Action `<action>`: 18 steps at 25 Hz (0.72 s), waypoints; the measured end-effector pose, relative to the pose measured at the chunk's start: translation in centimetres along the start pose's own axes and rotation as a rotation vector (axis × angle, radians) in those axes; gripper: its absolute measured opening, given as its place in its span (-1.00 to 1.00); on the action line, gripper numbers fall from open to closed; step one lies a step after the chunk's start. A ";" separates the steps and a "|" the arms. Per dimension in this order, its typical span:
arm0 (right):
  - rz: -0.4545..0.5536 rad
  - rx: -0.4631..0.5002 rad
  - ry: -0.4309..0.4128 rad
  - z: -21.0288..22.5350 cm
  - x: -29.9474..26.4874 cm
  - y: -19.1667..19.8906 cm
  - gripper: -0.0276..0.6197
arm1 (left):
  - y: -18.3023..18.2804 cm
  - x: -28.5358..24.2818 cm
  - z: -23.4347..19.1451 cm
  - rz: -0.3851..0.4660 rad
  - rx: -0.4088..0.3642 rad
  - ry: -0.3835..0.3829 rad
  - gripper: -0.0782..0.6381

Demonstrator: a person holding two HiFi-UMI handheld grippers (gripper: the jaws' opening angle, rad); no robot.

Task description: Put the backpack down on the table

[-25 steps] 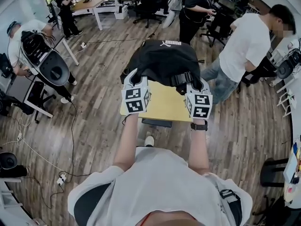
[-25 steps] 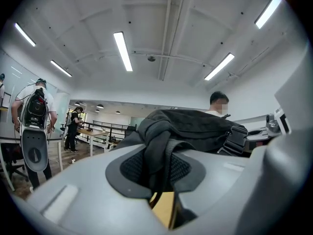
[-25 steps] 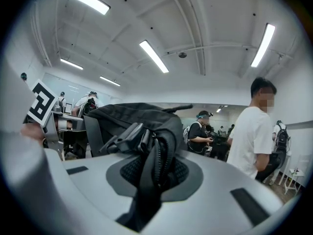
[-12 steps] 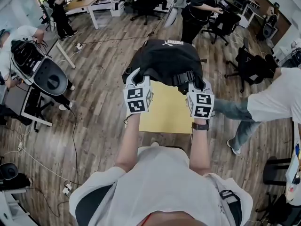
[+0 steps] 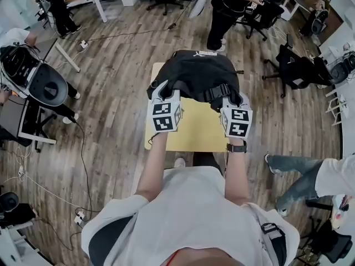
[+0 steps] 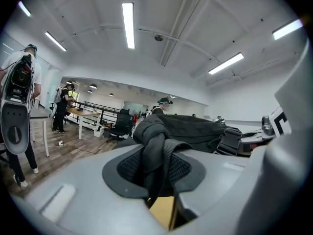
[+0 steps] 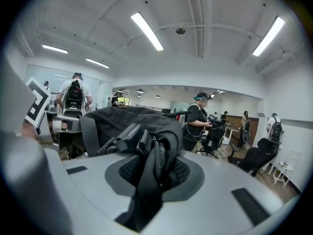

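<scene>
In the head view the backpack sits over the bench's far end. Only the gripper views show the grips: the left gripper fingers are clamped on a strap, and the right gripper fingers on a buckled strap.

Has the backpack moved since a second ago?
Yes. The backpack has sunk toward the table, whose far left corner now shows beside it.

Single legible marking: white PUMA lettering, printed on the black backpack along its edge farthest from the person. The lettering is small in the head view and is read with moderate confidence.
</scene>
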State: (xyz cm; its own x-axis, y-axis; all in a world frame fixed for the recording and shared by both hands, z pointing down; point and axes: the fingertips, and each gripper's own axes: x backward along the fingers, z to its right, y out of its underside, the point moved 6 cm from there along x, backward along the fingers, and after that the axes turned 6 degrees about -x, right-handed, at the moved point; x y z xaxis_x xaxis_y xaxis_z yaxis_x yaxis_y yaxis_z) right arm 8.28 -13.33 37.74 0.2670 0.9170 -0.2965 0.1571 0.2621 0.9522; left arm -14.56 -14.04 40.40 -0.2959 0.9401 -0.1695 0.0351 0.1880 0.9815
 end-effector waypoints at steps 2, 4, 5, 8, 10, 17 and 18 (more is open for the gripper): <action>-0.006 -0.001 -0.004 0.0 -0.9 0.3 -0.68 | 0.4 -0.7 -0.4 -0.008 -0.001 0.000 -0.57; -0.011 0.002 -0.010 0.0 -1.9 0.6 -0.68 | 0.9 -1.3 -0.7 -0.022 -0.002 -0.005 -0.57; -0.016 0.002 -0.012 -0.1 -2.2 0.7 -0.68 | 1.2 -1.6 -0.8 -0.032 -0.002 -0.008 -0.57; -0.027 -0.003 -0.021 0.3 -3.5 1.1 -0.68 | 1.7 -2.7 -1.0 -0.058 -0.003 -0.019 -0.57; -0.037 -0.007 -0.027 1.1 -4.8 1.2 -0.68 | 2.0 -3.9 -0.9 -0.071 -0.001 -0.025 -0.57; -0.100 -0.016 -0.048 2.2 -9.0 3.2 -0.67 | 4.4 -7.4 -1.7 -0.147 0.014 -0.037 -0.57; -0.108 -0.014 -0.048 2.4 -9.7 3.5 -0.67 | 4.8 -8.0 -1.8 -0.155 0.018 -0.036 -0.57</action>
State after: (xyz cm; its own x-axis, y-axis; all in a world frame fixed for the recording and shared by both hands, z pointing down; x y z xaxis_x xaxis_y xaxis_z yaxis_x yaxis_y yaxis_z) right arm 8.53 -22.01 43.73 0.2948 0.8678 -0.4001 0.1742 0.3629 0.9154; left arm -13.77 -21.17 46.58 -0.2649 0.9088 -0.3225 0.0088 0.3367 0.9416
